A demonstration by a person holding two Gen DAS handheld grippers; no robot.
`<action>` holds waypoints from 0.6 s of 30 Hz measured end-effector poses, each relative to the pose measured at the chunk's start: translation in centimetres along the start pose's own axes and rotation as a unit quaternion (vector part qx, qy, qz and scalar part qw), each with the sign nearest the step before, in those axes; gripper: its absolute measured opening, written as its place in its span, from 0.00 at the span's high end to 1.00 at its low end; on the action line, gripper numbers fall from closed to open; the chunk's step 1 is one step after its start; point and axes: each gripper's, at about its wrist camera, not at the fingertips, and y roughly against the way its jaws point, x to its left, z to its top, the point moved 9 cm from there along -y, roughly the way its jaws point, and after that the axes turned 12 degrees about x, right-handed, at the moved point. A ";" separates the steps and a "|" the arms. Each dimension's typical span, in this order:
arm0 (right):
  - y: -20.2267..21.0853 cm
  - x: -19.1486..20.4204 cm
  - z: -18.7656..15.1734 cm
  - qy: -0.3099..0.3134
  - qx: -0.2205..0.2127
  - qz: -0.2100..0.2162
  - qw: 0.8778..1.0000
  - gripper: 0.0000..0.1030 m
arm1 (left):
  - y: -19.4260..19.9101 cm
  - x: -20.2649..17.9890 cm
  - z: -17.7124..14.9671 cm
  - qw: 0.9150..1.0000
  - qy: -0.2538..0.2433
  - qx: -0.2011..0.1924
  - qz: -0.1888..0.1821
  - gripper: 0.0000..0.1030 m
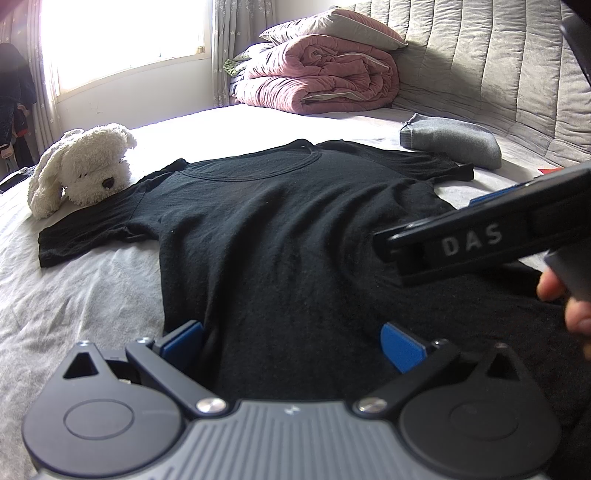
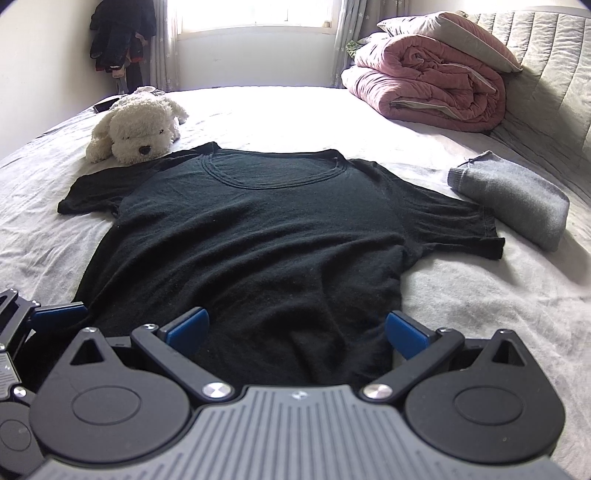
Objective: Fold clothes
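A black T-shirt (image 2: 251, 236) lies spread flat on the bed (image 2: 480, 314), neck hole at the far end, both short sleeves out to the sides, hem nearest the person. The left gripper (image 1: 291, 343) sits low at the hem with its blue-padded fingers (image 1: 400, 347) spread wide; the left-hand finger stands right at the shirt's side edge, the other over the dark cloth, and nothing is pinched between them. The right gripper (image 2: 297, 330) is at the hem too, its fingers (image 2: 406, 334) just as wide apart, the shirt's lower right corner lying in the gap but not clamped. Whether the pads actually press on the fabric is hard to judge from so low an angle.

In the left wrist view the right gripper's black body, lettered DAS, cuts across the shirt's right side and hides the hem there, and a hand (image 1: 569, 306) shows only as fingertips at the frame's edge. A white plush dog (image 2: 136, 129) rests against the left shoulder. A folded grey garment (image 2: 513, 199) lies just beyond the right sleeve. A rolled pink quilt (image 2: 428, 88) with a pillow (image 2: 454, 35) on top sits at the far right, by the padded headboard (image 2: 546, 74).
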 end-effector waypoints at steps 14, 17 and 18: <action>0.0 -7.3 0.1 -0.100 0.052 0.029 0.993 0.32 | 0.0 0.0 0.0 1.000 0.000 0.000 0.000 0.00; -0.8 -6.9 0.4 -0.098 0.060 0.037 0.993 0.38 | 0.1 0.0 0.1 1.000 -0.004 0.003 -0.002 0.00; -1.1 -6.8 0.5 -0.096 0.061 0.038 0.993 0.39 | 0.1 0.0 0.1 1.000 -0.005 0.004 -0.003 0.00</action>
